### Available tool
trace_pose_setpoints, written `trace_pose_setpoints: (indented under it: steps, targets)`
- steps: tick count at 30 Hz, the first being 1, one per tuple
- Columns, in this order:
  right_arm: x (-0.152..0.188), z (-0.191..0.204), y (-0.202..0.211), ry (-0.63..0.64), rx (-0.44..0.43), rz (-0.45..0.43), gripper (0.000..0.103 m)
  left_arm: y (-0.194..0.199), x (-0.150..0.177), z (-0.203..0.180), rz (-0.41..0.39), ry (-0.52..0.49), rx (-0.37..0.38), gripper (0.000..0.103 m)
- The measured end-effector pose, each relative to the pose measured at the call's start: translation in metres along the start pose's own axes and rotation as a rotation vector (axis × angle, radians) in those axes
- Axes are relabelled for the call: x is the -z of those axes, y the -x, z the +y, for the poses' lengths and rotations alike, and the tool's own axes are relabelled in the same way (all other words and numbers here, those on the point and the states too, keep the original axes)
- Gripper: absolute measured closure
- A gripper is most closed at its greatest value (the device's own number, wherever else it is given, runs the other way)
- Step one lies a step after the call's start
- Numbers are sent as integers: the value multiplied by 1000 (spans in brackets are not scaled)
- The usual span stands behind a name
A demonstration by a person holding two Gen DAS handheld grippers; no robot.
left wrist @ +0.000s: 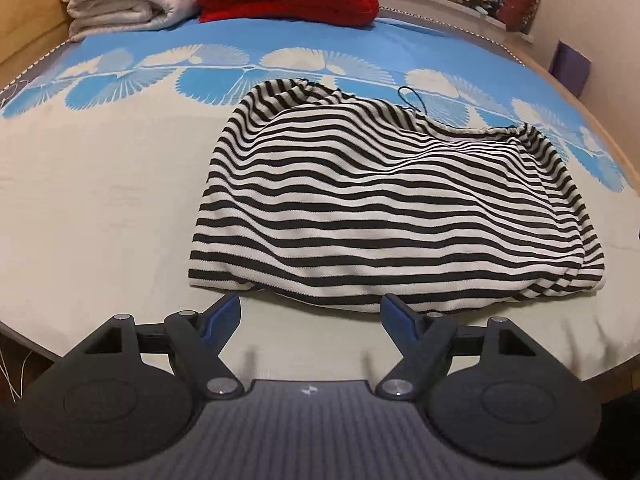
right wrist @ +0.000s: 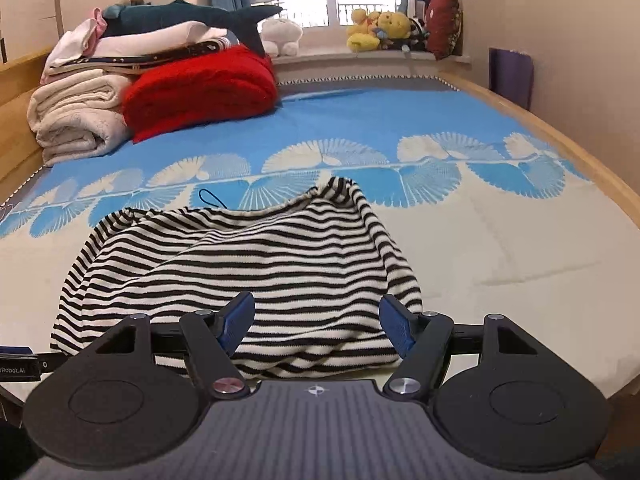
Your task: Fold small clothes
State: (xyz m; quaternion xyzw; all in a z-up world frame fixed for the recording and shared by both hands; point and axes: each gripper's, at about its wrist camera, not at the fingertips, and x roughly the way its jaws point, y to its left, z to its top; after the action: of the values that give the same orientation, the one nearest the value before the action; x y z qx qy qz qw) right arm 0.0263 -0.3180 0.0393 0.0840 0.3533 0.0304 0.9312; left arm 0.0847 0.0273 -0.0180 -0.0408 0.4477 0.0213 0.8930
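A black-and-white striped garment [left wrist: 380, 204] lies folded over and rumpled on the bed, with a thin black string at its far edge. It also shows in the right wrist view [right wrist: 256, 264]. My left gripper [left wrist: 310, 312] is open and empty, just in front of the garment's near hem, left of its middle. My right gripper [right wrist: 316, 314] is open and empty, hovering over the garment's near right part, with the fabric showing between its blue pads. The left gripper's edge [right wrist: 16, 364] shows at the far left of the right wrist view.
The bed cover [left wrist: 100, 208] is cream near me and blue with white fan shapes farther off. A red blanket [right wrist: 200, 88] and folded white blankets [right wrist: 76, 116] are stacked at the bed's far left. Plush toys [right wrist: 380, 28] sit on the window sill. The wooden bed edge [right wrist: 580, 152] runs along the right.
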Motion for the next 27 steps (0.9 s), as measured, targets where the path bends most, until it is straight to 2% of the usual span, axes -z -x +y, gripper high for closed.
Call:
trace_pose_setpoints:
  steps: [4, 9, 17, 21, 27]
  targets:
    - [4, -4, -4, 3, -1, 17, 32, -6, -3, 5, 6, 39, 7, 29]
    - [4, -8, -9, -6, 28, 36, 32, -11, -7, 25, 16, 144, 6, 68]
    - [4, -12, -11, -2, 29, 46, 32, -30, -12, 58, 67, 319, -20, 69]
    - [4, -14, -12, -2, 31, 51, 32, -35, -13, 62, 82, 345, -38, 69]
    - [5, -16, -14, -7, 37, 60, 32, -39, -14, 64, 92, 369, -24, 67]
